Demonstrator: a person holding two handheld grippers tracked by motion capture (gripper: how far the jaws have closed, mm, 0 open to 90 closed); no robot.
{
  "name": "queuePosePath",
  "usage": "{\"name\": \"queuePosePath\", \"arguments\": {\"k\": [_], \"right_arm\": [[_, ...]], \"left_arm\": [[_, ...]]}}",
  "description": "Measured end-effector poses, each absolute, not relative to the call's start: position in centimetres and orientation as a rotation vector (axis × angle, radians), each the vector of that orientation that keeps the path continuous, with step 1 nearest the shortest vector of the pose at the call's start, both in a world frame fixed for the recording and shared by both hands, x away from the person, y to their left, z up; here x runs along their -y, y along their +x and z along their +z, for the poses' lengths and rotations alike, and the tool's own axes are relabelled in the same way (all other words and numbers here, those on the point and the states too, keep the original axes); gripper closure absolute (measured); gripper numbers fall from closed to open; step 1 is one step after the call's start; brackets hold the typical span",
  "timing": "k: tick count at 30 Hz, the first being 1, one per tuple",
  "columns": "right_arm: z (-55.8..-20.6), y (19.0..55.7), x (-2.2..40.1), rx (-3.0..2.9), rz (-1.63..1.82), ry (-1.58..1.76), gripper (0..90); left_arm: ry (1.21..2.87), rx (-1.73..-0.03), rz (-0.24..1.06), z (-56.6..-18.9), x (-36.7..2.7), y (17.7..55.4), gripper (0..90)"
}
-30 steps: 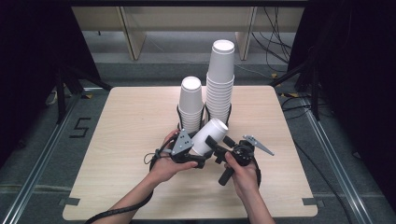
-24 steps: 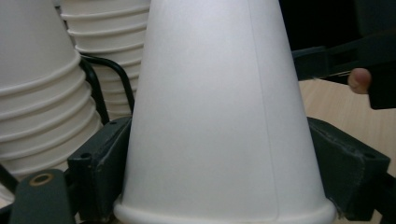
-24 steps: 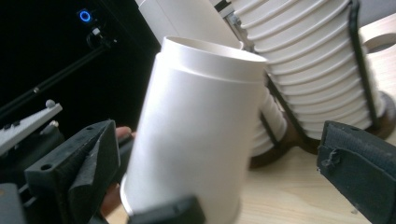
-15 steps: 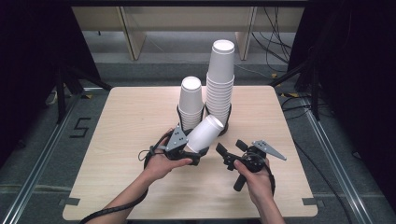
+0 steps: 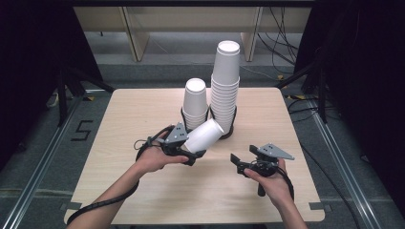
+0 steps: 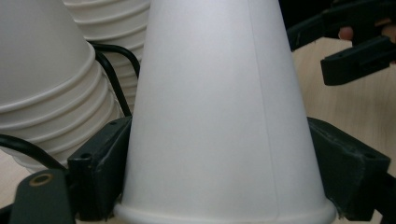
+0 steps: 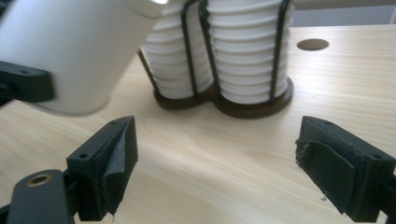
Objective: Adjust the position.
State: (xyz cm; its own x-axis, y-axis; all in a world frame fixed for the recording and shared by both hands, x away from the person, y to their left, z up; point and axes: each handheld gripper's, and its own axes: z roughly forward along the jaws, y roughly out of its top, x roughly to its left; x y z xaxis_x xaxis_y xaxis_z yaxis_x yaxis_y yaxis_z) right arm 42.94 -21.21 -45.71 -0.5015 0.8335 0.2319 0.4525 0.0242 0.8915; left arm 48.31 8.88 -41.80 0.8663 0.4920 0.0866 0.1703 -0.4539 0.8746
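A single white paper cup (image 5: 203,136) is clamped near its rim between the two jaws of the left gripper (image 5: 184,149), lying tilted with its closed bottom pointing up toward the stacks behind it; in the left gripper view the cup (image 6: 224,116) runs up between the black jaws, both pressed against its sides. It is held above the wooden table (image 5: 124,124), just in front of the short stack of cups (image 5: 196,102) and close beside the tall stack of cups (image 5: 224,81), which stand side by side in a dark wire holder (image 5: 228,130) toward the far middle of the table. To the right and nearer the person, well apart from the cup, the right gripper (image 5: 241,164) is held over the bare tabletop. Its jaws have just been closing, yet they stand apart with nothing between them; in the right gripper view only table (image 7: 210,154) lies between them, with the holder (image 7: 243,109) beyond
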Motion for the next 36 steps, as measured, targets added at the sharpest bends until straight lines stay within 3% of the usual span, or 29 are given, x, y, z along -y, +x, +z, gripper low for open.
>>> {"name": "queuePosePath", "arguments": {"k": [12, 17, 26, 36], "right_arm": [[-46.6, 44.1, 22.2, -2.083, 1.297, 1.182, 14.3], [-46.3, 45.0, 22.1, -2.210, 1.184, 0.960, 15.4], [-45.8, 45.8, 21.0, -2.397, 1.116, 0.631, 16.8], [-45.1, 46.5, 20.0, -2.566, 1.047, 0.427, 18.2]], "left_arm": [[2.280, -0.302, 0.335, -40.1, -8.8, 49.2, 14.1], [2.402, -0.215, 0.317, -39.3, -8.6, 49.4, 14.2], [2.470, -0.168, 0.289, -39.2, -8.2, 49.4, 14.1], [2.666, -0.039, 0.265, -39.3, -7.7, 49.3, 14.1]]}}
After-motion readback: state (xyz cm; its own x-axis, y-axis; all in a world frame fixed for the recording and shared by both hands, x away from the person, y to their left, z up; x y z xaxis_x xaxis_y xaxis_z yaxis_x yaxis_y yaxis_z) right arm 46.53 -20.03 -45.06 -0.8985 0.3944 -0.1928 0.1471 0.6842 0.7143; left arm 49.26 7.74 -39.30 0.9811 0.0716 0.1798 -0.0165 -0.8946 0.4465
